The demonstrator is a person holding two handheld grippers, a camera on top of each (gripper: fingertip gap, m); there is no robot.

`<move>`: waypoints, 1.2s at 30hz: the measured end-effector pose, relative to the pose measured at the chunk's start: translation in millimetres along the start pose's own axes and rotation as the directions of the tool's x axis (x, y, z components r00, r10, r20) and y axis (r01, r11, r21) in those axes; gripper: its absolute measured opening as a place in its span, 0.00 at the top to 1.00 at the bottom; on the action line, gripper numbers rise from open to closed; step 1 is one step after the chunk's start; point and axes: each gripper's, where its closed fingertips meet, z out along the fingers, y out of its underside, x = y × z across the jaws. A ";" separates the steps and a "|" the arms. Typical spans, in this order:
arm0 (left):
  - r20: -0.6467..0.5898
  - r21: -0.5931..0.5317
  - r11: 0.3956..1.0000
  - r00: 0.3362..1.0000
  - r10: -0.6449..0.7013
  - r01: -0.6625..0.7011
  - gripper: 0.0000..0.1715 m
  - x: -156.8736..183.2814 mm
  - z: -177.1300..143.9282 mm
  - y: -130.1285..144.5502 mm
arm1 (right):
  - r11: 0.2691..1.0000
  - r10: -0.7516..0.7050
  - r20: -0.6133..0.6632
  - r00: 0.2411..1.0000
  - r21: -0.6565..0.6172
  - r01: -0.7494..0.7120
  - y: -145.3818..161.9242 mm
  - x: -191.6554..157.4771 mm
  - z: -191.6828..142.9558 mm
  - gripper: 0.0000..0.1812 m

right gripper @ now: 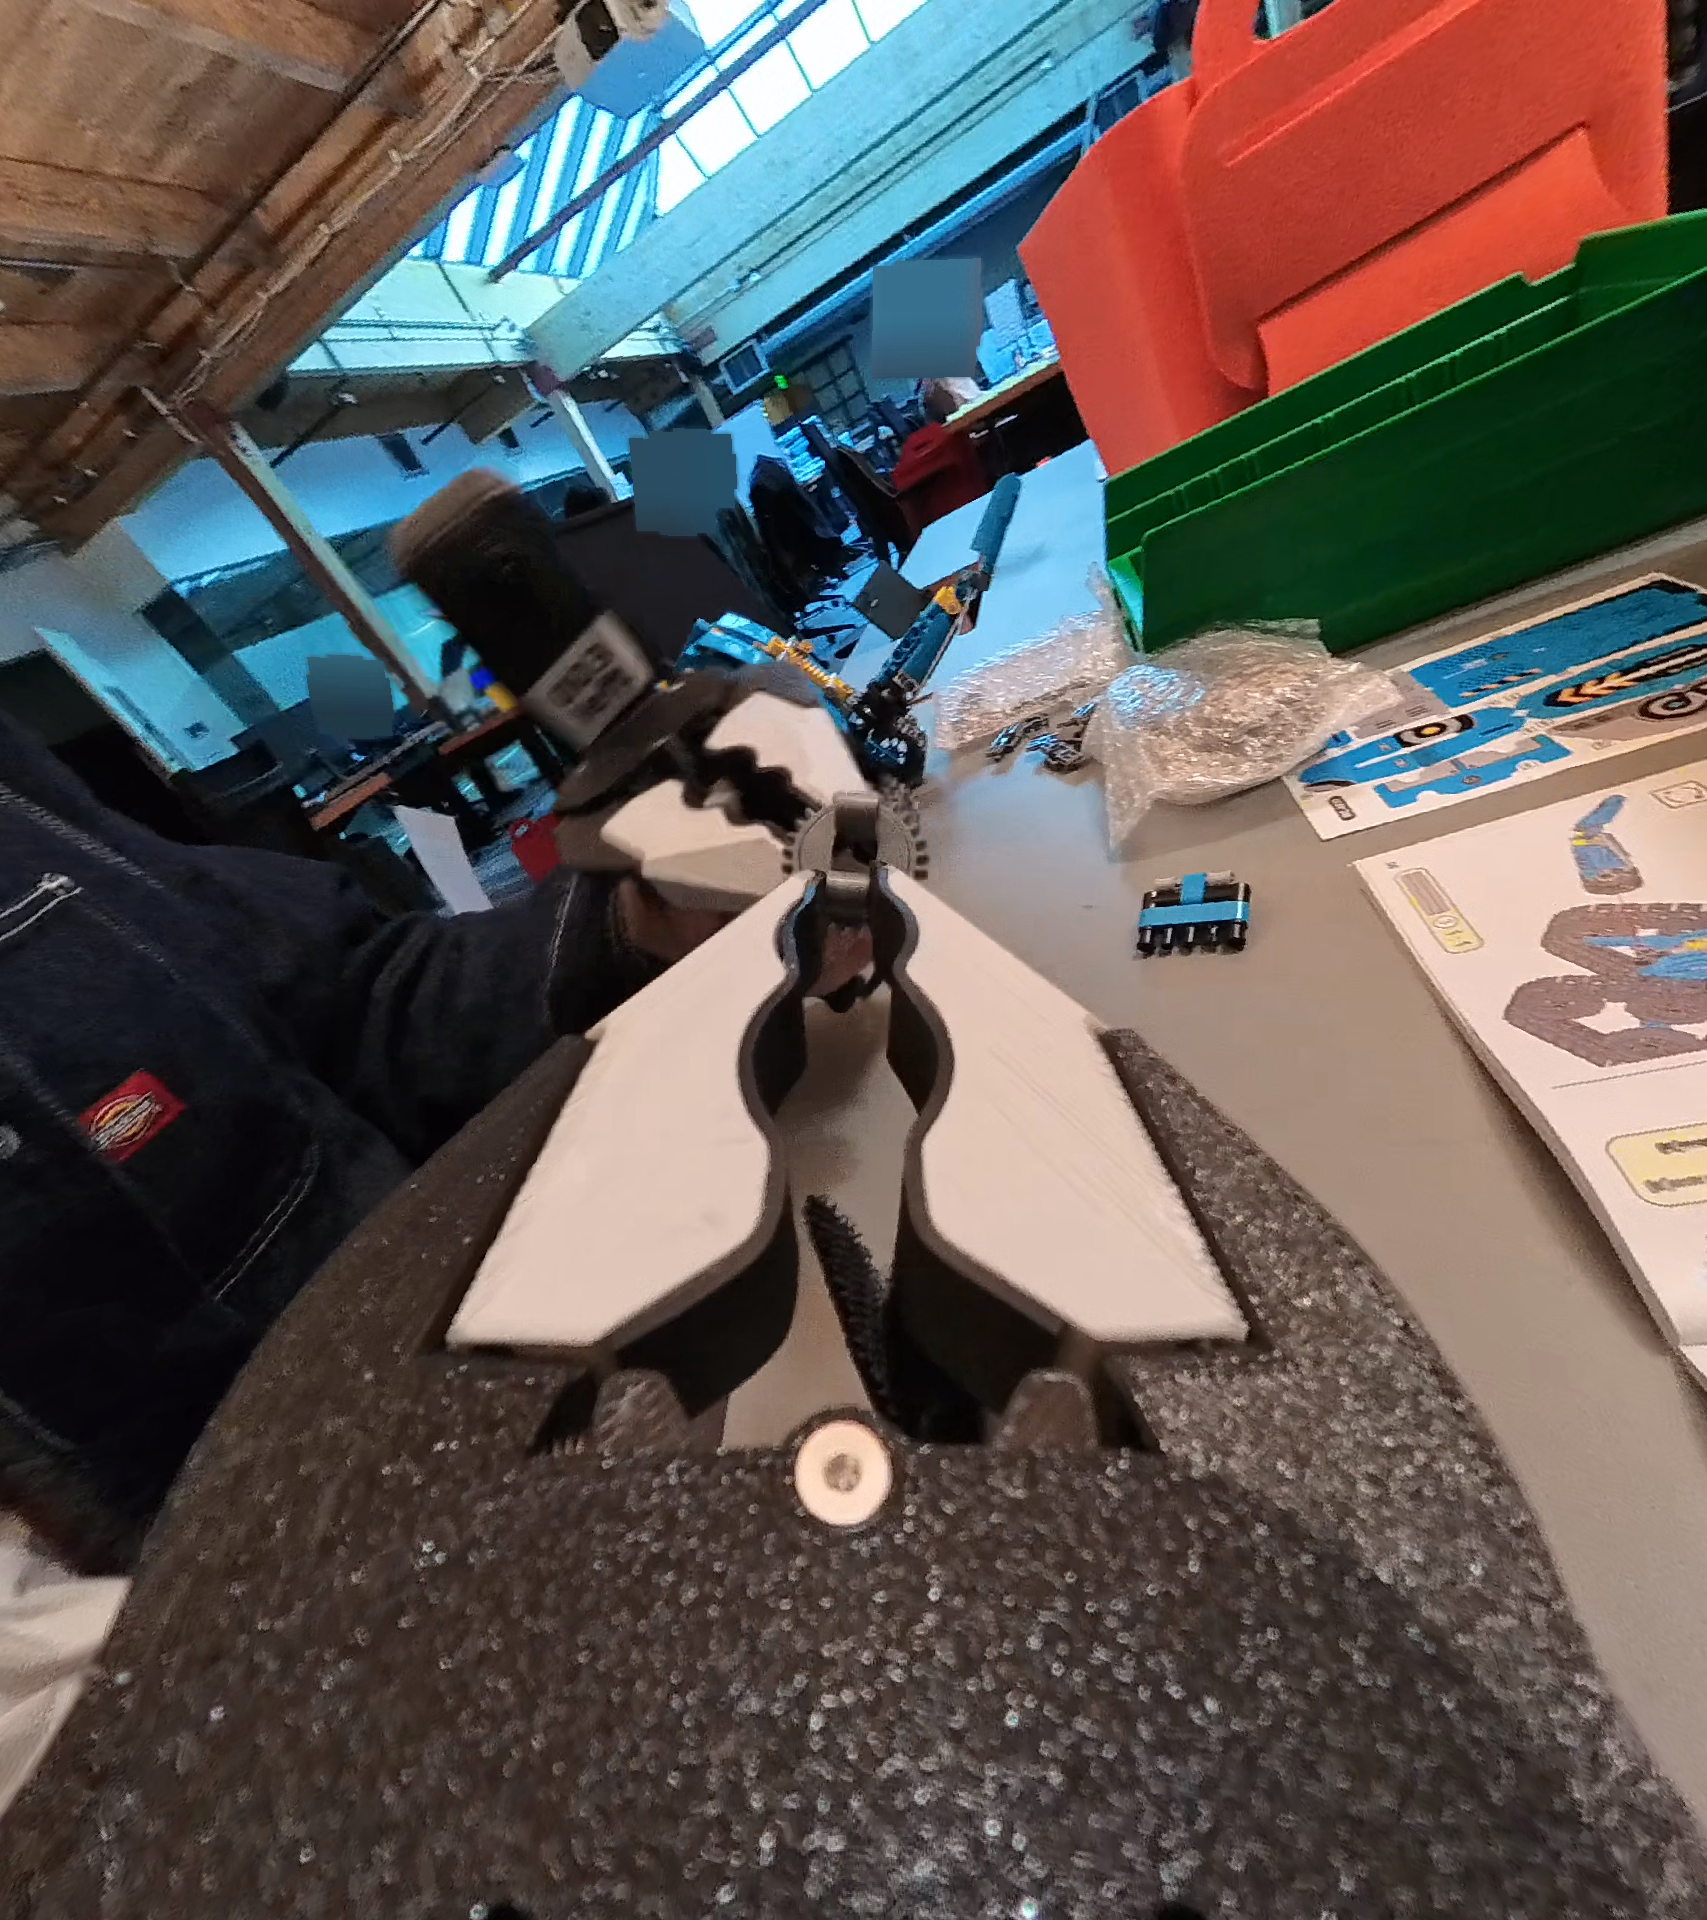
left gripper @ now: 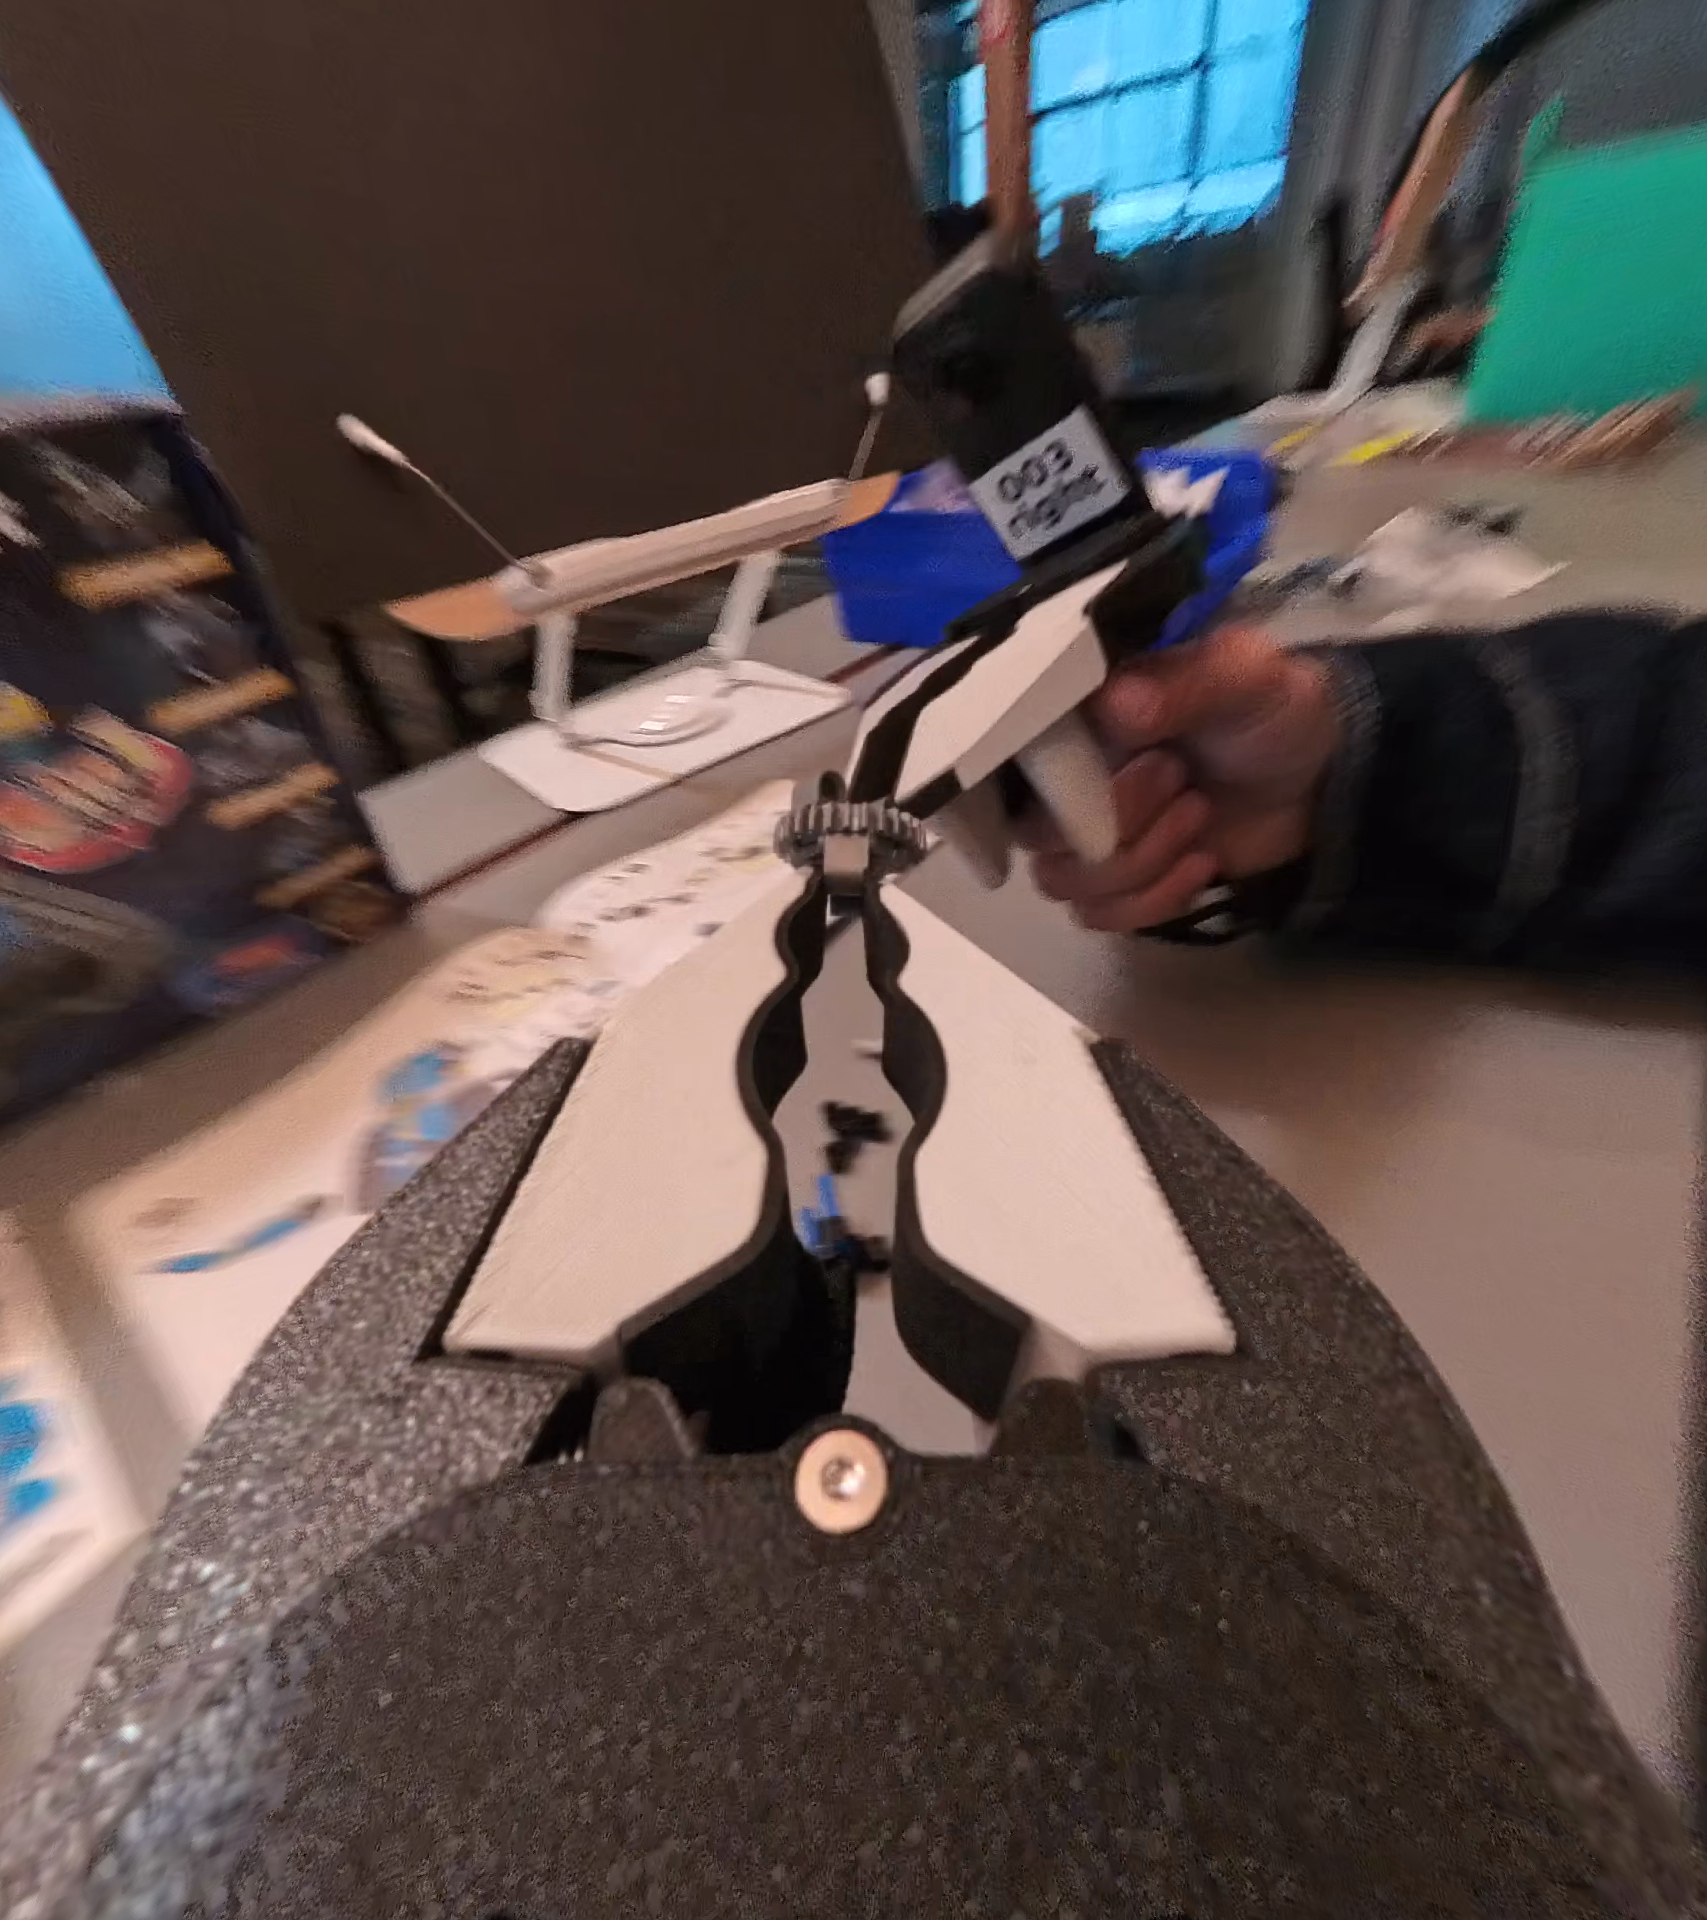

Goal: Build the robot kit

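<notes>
My left gripper (left gripper: 844, 878) and my right gripper (right gripper: 844, 888) meet tip to tip above the grey table (right gripper: 1296, 1091). Both are shut on one small grey gear piece (left gripper: 847, 831), which also shows in the right wrist view (right gripper: 864, 826). In the left wrist view the right gripper (left gripper: 870, 800) comes in from the right, held by a hand (left gripper: 1192, 779) in a dark sleeve. In the right wrist view the left gripper (right gripper: 802, 826) comes in from the left. The gear teeth stick out on both sides of the fingertips.
A small black and blue brick assembly (right gripper: 1192, 914) lies on the table, next to an open instruction booklet (right gripper: 1607, 1039) and a sticker sheet (right gripper: 1555, 696). Plastic bags (right gripper: 1223, 717), a green bin (right gripper: 1451, 499) and a part-built blue model (right gripper: 911, 665) stand behind. A printed box (left gripper: 101, 727) and loose small pieces (left gripper: 849, 1122) lie near. Less than 4 cm separates the two grippers' tips.
</notes>
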 end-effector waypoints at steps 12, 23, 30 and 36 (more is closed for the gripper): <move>-0.446 -0.088 0.642 0.546 -0.709 0.761 0.96 4.0 -10.3 -11.2 | 0.978 0.184 0.165 0.969 0.072 -0.198 -1.4 -7.5 5.1 0.96; -0.303 -0.081 0.683 0.635 -0.710 0.726 0.96 -10.7 -3.3 7.7 | 0.902 0.416 0.138 0.899 0.065 -0.427 6.3 16.4 8.2 0.96; -0.241 -0.131 0.577 0.538 -0.808 0.806 0.97 -20.4 0.2 27.5 | 0.713 0.682 0.172 0.711 0.056 -0.698 18.9 33.8 11.7 0.96; -0.175 -0.141 0.630 0.607 -0.775 0.764 0.97 -22.3 2.9 35.6 | 0.664 0.736 0.140 0.663 0.048 -0.747 24.2 40.0 11.1 0.96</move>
